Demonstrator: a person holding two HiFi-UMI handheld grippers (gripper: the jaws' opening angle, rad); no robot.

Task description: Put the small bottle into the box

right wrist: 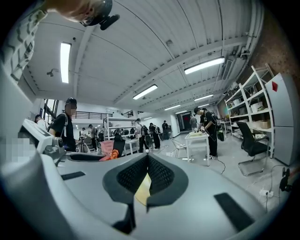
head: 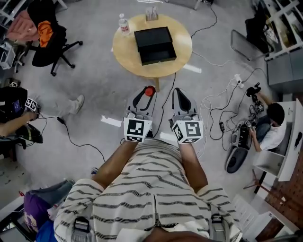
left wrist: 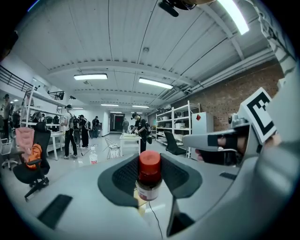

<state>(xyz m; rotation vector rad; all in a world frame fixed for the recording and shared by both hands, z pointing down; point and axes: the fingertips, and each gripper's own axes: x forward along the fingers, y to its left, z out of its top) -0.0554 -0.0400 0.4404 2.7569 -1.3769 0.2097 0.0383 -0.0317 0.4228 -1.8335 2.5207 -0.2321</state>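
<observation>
The small bottle (head: 149, 91), clear with a red cap, is clamped upright between the jaws of my left gripper (head: 146, 95), held out above the floor short of the table. In the left gripper view the bottle (left wrist: 149, 174) fills the gap of the left gripper (left wrist: 150, 160), with a pad pressing on each side. My right gripper (head: 179, 93) hangs beside it, shut and empty; in its own view the tips of the right gripper (right wrist: 148, 158) meet. The open black box (head: 154, 45) lies on the round wooden table (head: 124, 57) ahead.
A water bottle (head: 124, 24) and a clear holder (head: 151, 14) stand on the table's far side. Cables (head: 215, 106) trail over the grey floor. An office chair (head: 47, 40) stands far left. One person sits at the left (head: 16, 111), another crouches at the right (head: 271, 128).
</observation>
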